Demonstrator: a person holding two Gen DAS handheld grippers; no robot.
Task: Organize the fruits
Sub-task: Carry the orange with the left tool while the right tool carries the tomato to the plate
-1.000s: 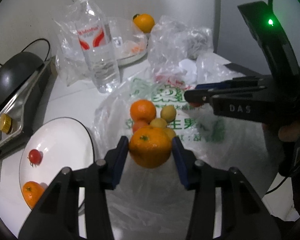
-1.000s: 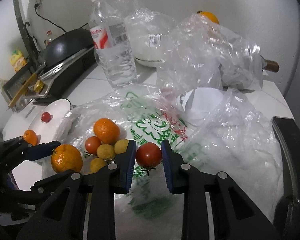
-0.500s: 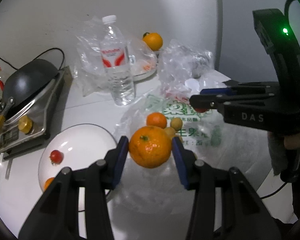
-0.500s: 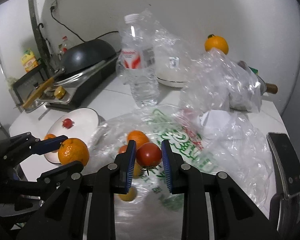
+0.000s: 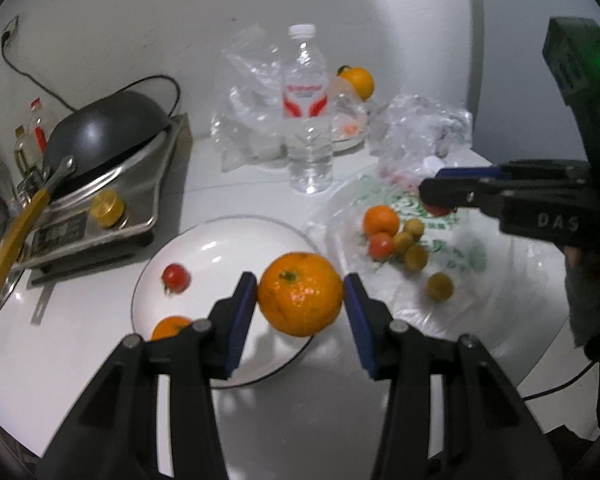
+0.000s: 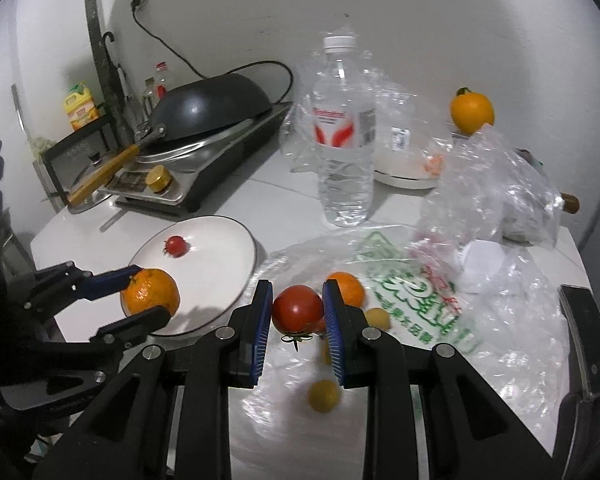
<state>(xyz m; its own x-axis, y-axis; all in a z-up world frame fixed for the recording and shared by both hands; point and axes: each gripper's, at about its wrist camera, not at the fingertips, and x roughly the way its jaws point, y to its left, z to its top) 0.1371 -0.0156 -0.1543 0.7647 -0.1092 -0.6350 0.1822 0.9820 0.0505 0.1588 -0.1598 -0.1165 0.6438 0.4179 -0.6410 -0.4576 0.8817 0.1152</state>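
Observation:
My left gripper [image 5: 300,300] is shut on a large orange [image 5: 300,294] and holds it above the right edge of a white plate [image 5: 220,240]. The plate holds a small tomato [image 5: 176,277] and a small orange [image 5: 168,326]. My right gripper [image 6: 297,312] is shut on a red tomato [image 6: 297,307] above a printed plastic bag [image 6: 412,296]. On the bag lie an orange [image 5: 381,220], a tomato [image 5: 381,245] and several small yellow fruits [image 5: 416,256]. The left gripper also shows in the right wrist view [image 6: 148,292], over the plate [image 6: 220,248].
A water bottle [image 5: 308,120] stands behind the plate. A stove with a black wok [image 5: 104,132] is at the left. Crumpled clear bags [image 6: 492,184] and a bowl with an orange [image 6: 471,110] on top are at the back right. A phone [image 6: 588,340] lies at the right edge.
Both grippers have risen and pulled back with their fruit. My left gripper has moved left from over the bag to over the plate's right edge.

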